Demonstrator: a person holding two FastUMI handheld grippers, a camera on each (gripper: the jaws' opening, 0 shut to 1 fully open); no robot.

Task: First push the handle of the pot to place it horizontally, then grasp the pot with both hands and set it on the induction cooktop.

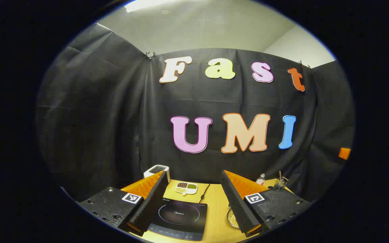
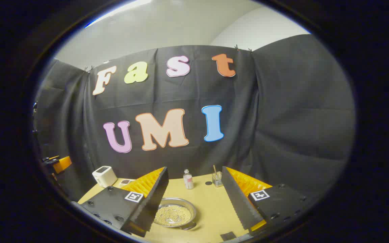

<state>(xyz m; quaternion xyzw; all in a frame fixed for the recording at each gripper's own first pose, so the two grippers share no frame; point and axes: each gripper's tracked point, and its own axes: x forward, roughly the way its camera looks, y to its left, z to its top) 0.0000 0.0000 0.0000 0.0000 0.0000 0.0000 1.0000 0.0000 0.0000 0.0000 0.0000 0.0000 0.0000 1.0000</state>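
Wooden table (image 1: 214, 202): induction cooktop (image 1: 180, 216) bare between my left gripper (image 1: 192, 202) fingers, jaws apart. Pot (image 2: 175, 214) of pale beads sits on the table between my right gripper (image 2: 194, 199) fingers, jaws apart, untouched. Handle push, two-handed lift pending.

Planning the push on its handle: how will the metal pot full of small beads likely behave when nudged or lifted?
The pot looks shallow and wide, so it likely slides rather than tips. Its bead fill probably makes it heavy for its size. Tilted, the loose beads could shift or spill.
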